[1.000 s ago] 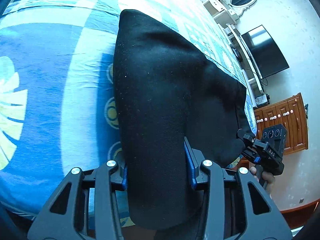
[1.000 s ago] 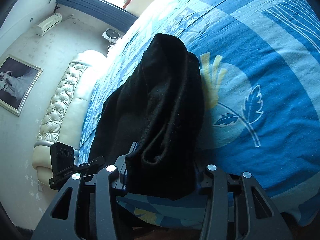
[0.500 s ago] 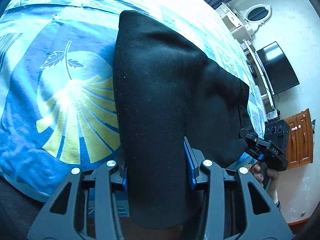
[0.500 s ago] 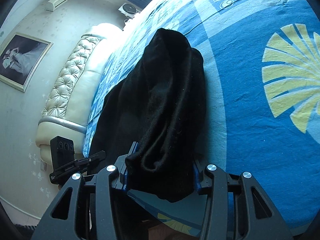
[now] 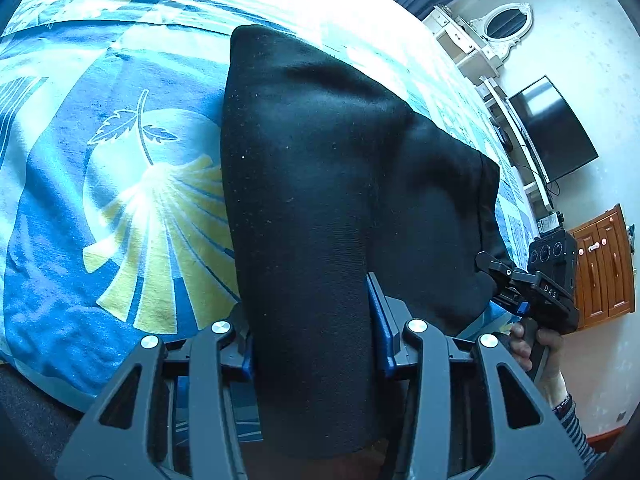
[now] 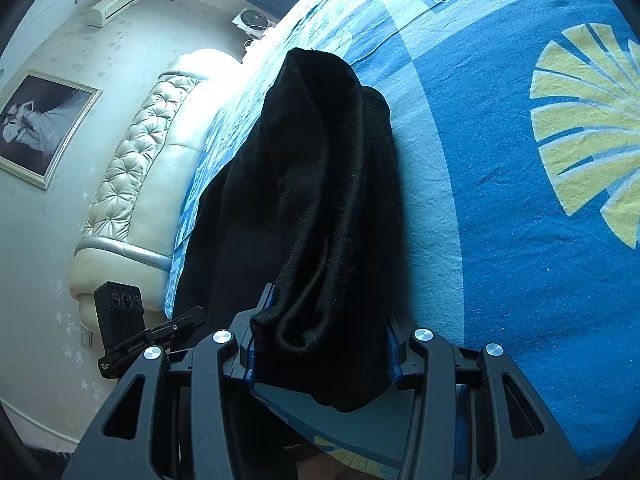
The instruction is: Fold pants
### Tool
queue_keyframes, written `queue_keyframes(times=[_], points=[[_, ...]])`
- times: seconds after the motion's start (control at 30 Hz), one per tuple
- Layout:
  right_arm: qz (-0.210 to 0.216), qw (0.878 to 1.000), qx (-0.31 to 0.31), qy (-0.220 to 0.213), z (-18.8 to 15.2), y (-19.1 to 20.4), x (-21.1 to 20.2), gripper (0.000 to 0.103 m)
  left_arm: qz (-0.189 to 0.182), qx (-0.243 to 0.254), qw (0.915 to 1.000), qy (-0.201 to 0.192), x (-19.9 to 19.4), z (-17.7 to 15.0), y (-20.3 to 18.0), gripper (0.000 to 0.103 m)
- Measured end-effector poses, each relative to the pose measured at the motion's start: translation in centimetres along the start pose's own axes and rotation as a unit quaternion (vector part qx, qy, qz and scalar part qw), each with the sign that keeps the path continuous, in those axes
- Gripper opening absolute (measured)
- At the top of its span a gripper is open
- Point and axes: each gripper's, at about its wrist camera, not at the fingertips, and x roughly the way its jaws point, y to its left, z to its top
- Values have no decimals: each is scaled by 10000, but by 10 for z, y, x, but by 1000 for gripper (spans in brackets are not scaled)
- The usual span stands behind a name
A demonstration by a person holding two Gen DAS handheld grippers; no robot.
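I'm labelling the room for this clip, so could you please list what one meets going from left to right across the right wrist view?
Framed picture → left gripper → tufted headboard → black pants → blue bedsheet → its yellow fan-shaped print.

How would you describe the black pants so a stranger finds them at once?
Look at the bed with the blue leaf-patterned sheet. The black fabric pants lie on it, pinched by the left gripper and right gripper. Nothing else there is dark and plain.
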Motion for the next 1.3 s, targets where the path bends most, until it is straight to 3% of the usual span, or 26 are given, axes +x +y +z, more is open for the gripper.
queue_keyframes(times=[0.83,0.93,1.07,1.2,1.3], points=[[32,9999,45,-84,2,7,3,46,-104,-60,9999,-46,-4,-4,11,47],[103,9998,65,-124,2,5,2,47,-52,43,9999,-100,-5,-4,10,54],[330,9993,111,-168,3,5,1,60,25,168,9996,-244,-10,-7,8,73],[138,9999,-65,-34,6,12,-10,68,-288,225,9987,-348,-28,-6,13,79],[-35,9995,-129,-270,15,9,-28,72,-204,384,9975,-558,-41,4,18,84]])
